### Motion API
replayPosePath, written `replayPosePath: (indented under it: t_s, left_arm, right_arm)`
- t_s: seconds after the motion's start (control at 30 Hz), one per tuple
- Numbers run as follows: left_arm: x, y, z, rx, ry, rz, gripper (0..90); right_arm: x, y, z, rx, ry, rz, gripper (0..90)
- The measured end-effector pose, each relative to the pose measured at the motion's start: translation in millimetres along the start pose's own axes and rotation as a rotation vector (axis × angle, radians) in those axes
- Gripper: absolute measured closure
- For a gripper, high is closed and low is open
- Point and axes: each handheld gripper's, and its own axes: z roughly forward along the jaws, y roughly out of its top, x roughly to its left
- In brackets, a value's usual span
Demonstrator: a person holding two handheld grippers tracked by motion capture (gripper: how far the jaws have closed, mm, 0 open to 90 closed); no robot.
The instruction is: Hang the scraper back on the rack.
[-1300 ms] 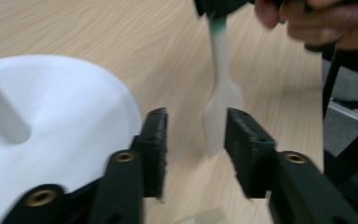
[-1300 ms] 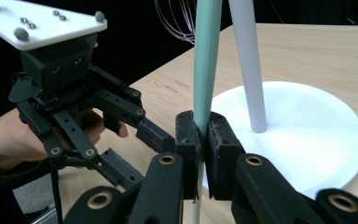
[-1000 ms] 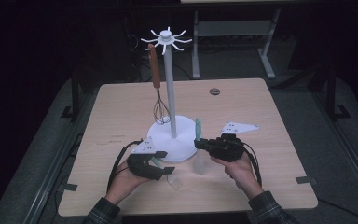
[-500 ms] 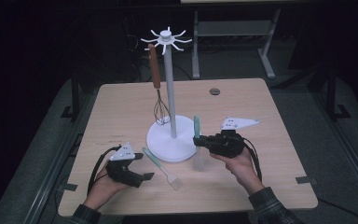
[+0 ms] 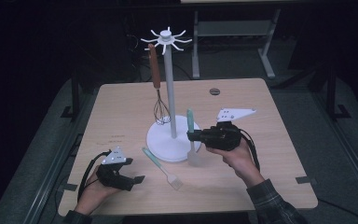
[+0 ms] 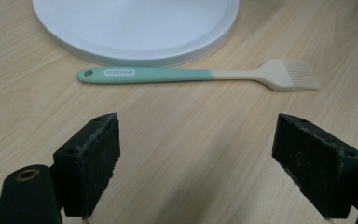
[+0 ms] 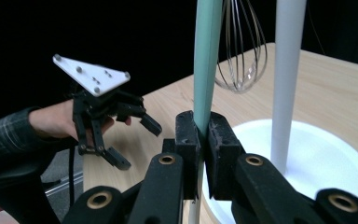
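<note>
From the high view, one utensil is already done: the whisk (image 5: 159,93) hangs by its brown handle from a hook at the top of the white stand (image 5: 171,88). My right tongs (image 5: 192,136) hold the spatula (image 5: 192,135) upright just beside the stand's round base, its pale blade low near the bench (image 5: 121,107), so by my reckoning it has yet to be lifted to a hook. The silicone brush (image 5: 162,167) lies flat on the bench in front of the base, untouched, and my left tongs (image 5: 137,179) sit near it on its left, apart from it.

In the left gripper view, my left tongs (image 6: 196,154) are spread wide with nothing between the jaws. The brush (image 6: 200,74) lies crosswise ahead of them, green handle to the left, pale bristles to the right, just short of the base rim (image 6: 135,46).

In the right gripper view, my right tongs (image 7: 203,140) are pressed together on the spatula's green handle (image 7: 207,60), which rises straight up between the jaws. The pole (image 7: 286,79) stands close on the right, and the whisk's wires (image 7: 240,46) hang behind. My left tongs (image 7: 135,140) show farther off, jaws apart.

So I judge one of three hung, one in hand, one left to pick up.
</note>
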Motion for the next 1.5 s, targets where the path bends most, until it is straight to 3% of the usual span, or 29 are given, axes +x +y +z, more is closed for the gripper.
replayPosePath:
  t_s: [0.47,0.77,1.2,1.5]
  left_arm:
    - [1.3,0.7,-1.2,-0.015,-0.001,-0.003,14.8]
    - [1.4,1.1,-1.7,-0.016,-0.003,0.002,14.8]
    - [-0.5,1.0,-0.8,-0.019,-0.015,-0.01,14.8]
    - [-1.3,1.0,-0.1,-0.014,-0.021,-0.013,14.8]
  right_arm:
    - [5.9,45.6,-0.1,-0.077,0.056,-0.052,85.0]
    - [13.4,74.5,3.3,-0.099,0.086,-0.092,85.0]
    - [23.9,116.8,3.0,-0.129,0.095,-0.152,85.0]
    - [19.7,136.5,10.8,-0.136,0.107,-0.15,85.0]
